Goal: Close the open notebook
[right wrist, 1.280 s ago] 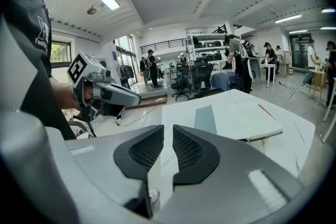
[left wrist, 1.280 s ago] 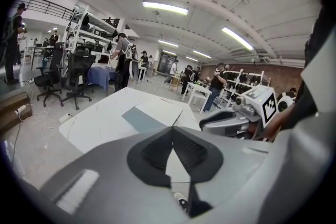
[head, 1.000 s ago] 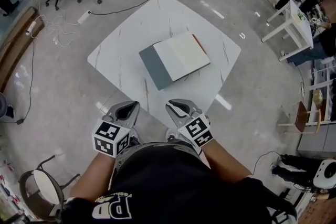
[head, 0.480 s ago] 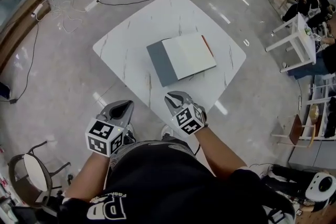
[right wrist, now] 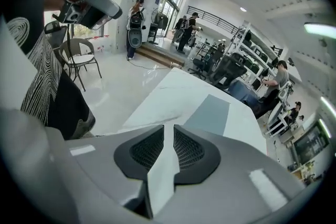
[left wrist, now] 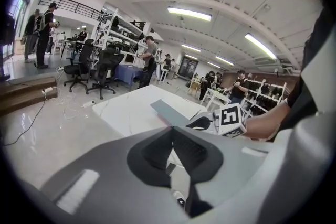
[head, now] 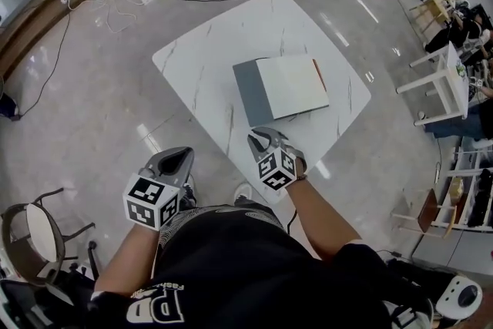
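Grey right gripper (head: 263, 138) holds nothing, its jaws parted by a thin slit, over the near edge of the white marbled square table (head: 206, 62). The grey left gripper (head: 179, 156) is clenched empty just off that edge. An open grey-covered notebook (head: 282, 88) with cream pages lies flat at the table's middle.

Bright overhead light, floor glare, fisheye edges

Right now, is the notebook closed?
No, the notebook lies open on the table, with its pages facing up.
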A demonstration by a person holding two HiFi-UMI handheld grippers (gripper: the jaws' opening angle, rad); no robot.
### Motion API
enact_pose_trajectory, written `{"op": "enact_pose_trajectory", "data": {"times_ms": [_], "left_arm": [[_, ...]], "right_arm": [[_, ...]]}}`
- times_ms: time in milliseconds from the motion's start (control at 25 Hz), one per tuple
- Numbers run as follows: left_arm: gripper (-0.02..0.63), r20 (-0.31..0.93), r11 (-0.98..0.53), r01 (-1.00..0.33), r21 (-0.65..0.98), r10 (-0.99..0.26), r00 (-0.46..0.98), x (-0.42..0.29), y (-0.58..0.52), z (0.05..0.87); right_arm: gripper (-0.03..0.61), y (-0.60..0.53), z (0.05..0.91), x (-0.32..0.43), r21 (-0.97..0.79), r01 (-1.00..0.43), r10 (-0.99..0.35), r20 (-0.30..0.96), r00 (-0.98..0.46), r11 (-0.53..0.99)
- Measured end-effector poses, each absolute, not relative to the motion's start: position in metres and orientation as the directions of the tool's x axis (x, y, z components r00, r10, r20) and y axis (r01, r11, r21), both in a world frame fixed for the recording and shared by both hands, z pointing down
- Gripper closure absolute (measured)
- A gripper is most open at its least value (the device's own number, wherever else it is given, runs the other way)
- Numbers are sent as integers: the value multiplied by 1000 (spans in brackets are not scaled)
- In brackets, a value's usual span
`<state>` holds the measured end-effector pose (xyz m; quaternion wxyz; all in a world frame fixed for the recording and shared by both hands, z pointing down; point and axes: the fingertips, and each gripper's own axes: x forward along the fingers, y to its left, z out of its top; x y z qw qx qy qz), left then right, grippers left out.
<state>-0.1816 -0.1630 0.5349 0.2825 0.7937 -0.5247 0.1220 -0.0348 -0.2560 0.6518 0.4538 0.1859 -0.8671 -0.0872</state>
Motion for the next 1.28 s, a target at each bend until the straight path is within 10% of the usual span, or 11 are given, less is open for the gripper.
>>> {"op": "enact_pose_trajectory", "data": {"times_ms": [1280], "left_arm": [[555,484,-191,-920,343,-803,348,-220,-141,538]], "right_arm": [[489,-286,691,-41,622,192,-552,771,-317,759]]}}
